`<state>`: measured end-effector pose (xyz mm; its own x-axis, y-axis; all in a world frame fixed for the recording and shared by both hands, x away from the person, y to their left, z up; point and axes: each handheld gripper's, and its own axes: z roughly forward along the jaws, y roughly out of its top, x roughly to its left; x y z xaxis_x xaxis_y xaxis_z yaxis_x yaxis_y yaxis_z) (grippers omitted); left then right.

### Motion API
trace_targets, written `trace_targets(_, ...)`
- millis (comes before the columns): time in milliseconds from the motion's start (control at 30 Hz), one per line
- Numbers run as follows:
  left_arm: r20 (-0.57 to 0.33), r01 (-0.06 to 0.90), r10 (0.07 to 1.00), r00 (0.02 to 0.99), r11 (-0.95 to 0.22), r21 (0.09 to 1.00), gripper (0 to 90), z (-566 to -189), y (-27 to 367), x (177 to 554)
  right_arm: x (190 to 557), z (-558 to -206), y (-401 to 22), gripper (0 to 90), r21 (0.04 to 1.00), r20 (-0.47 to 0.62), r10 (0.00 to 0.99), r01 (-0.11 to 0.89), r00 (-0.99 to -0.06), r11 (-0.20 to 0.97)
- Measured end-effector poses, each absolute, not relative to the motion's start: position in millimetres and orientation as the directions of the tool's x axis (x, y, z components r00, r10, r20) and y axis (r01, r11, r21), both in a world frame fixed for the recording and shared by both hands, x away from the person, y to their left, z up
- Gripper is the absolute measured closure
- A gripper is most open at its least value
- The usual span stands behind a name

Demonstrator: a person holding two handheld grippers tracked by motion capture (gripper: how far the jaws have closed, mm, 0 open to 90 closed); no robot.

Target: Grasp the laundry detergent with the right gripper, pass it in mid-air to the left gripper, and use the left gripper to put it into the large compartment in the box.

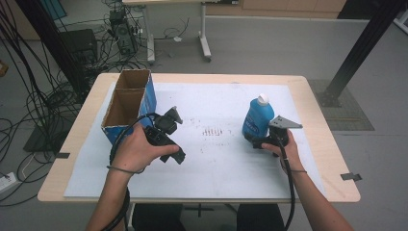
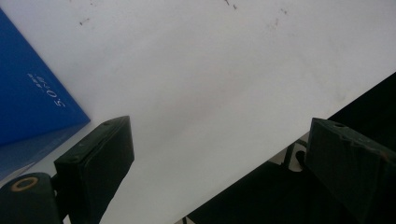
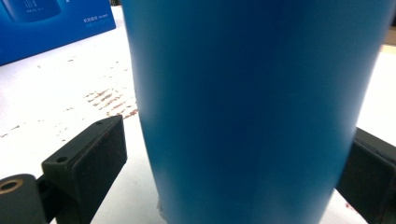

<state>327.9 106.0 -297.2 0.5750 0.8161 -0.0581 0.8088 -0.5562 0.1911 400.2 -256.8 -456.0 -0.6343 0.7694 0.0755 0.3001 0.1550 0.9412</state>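
Bottle [image 1: 257, 119] near the table's [image 1: 317, 159] right edge sits between your right gripper's [image 1: 263, 140] spread jaws: close them next, while your left gripper [image 1: 169, 126] waits released by the box [image 1: 130, 103].

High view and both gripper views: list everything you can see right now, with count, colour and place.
Bottle: one, blue with a white cap, upright on the right half of the sheet, between the right gripper's open jaws.
Box: one, blue outside and brown inside, open on top with two compartments, at the table's left.
Sheet: one, white with reddish smudges near its middle, covering most of the table.
Table: one, light wood, under the sheet.
Floor clutter: black cables and a computer case behind and left of the table.
Left gripper: one, black, jaws open and empty, beside the box.
Right gripper: one, black, at the bottle's base.
Hands: two, one on each gripper.
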Motion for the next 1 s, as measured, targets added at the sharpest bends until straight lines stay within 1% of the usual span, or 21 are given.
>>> trace_targets(733, -0.043, 0.808, 0.817, 0.575, -0.559, 0.183, 8.3, -297.9, 101.8, 328.1, 400.3, -455.9, -257.8, 4.2, 0.943, 0.089, 0.768, 0.301, -0.634, 0.139)
trace_targets(1000, -0.05, 0.806, 0.813, 0.58, -0.564, 0.181, 8.3, -298.2, 101.6, 327.6, 400.1, -456.2, -257.5, 4.2, 0.943, 0.093, 0.768, 0.304, -0.633, 0.136)
